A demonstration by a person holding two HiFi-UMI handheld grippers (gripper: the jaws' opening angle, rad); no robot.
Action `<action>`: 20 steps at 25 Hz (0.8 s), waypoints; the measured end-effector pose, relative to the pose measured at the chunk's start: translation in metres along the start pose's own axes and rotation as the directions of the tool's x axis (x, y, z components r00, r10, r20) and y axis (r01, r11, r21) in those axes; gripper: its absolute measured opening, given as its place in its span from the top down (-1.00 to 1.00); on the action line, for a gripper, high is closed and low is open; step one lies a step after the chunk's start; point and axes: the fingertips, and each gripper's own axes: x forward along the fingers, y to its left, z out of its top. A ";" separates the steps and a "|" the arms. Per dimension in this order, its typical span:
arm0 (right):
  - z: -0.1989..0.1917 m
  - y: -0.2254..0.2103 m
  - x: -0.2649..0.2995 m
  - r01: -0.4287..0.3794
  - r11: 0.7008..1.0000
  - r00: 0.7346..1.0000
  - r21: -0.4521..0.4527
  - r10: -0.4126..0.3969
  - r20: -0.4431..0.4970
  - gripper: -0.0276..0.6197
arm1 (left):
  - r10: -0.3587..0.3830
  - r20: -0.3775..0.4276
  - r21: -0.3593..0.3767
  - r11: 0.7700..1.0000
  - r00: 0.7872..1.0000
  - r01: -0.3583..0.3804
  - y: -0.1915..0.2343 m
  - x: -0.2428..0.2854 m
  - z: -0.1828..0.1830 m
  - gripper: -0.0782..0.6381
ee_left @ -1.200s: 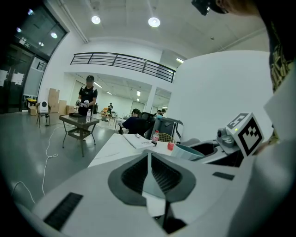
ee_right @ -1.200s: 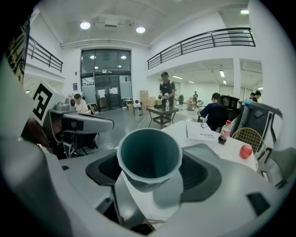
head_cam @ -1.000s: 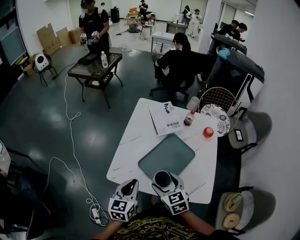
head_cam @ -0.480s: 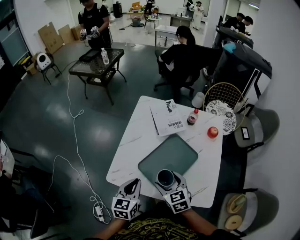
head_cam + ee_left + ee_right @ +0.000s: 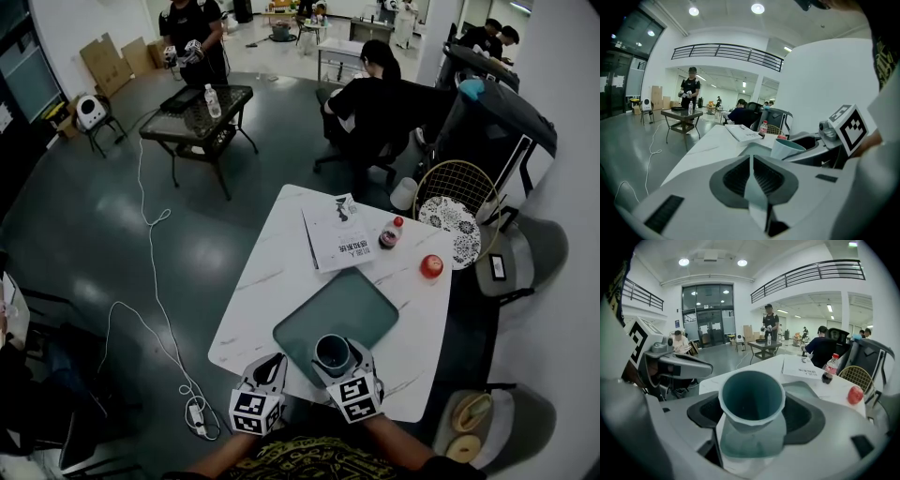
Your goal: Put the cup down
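A teal cup [image 5: 332, 353] [image 5: 752, 404] stands upright between the jaws of my right gripper [image 5: 336, 360], which is shut on it. It hangs over the near edge of the grey-green tray [image 5: 361, 305] on the white table [image 5: 272, 272]. The cup's mouth faces up and it looks empty. My left gripper [image 5: 272, 367] is at the table's near edge, left of the cup, with its jaws pressed together and nothing held. In the left gripper view the cup [image 5: 786, 149] shows to the right, in the right gripper's jaws.
On the table's far half lie a booklet [image 5: 335, 234], a small cola bottle [image 5: 389, 232] and a red apple [image 5: 431, 266]. A wire chair with a patterned cushion [image 5: 456, 220] stands at the far right. A seated person [image 5: 370, 103] is behind the table. A cable [image 5: 141, 309] runs over the floor on the left.
Both grippers and the cup have kept their place at the table's near edge. The head view has shifted slightly, so the table sits a little lower and further right in the picture.
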 end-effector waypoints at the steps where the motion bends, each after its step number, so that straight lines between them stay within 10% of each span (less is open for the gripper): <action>1: -0.002 -0.002 0.002 -0.002 1.000 1.000 -0.003 0.002 -0.006 -0.25 | 0.001 -0.003 -0.002 1.000 1.000 -0.001 0.000 0.003 -0.001 0.69; 20: -0.020 -0.026 0.026 -0.012 0.996 0.998 -0.086 0.007 -0.064 -0.25 | 0.033 -0.026 -0.027 0.999 0.999 -0.033 -0.006 0.039 -0.011 0.69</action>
